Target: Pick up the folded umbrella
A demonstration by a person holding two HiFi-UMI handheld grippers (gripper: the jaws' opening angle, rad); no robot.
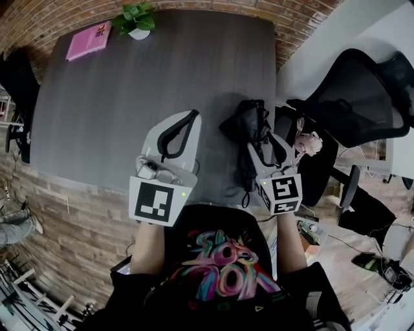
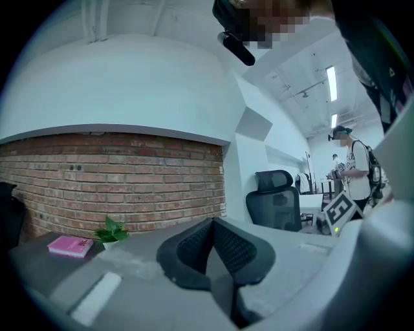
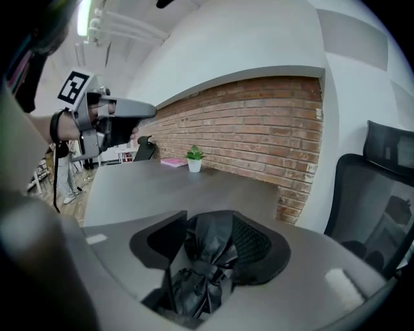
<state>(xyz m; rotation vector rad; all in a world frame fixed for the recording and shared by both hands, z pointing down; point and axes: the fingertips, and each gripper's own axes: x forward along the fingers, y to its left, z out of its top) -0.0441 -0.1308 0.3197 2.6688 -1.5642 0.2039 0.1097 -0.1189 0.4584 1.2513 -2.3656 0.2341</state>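
The folded black umbrella lies crumpled near the right edge of the grey table. My right gripper is right at it. In the right gripper view the umbrella fills the space between the parted jaws of the right gripper; it leans on the right pad, and the left pad stands slightly off it. My left gripper hovers over the table to the left of the umbrella, its tips meeting and holding nothing; the left gripper view shows its jaws closed together.
A pink book and a small potted plant sit at the table's far end. A black mesh office chair stands to the right of the table. A brick wall runs behind the table. A person stands further off.
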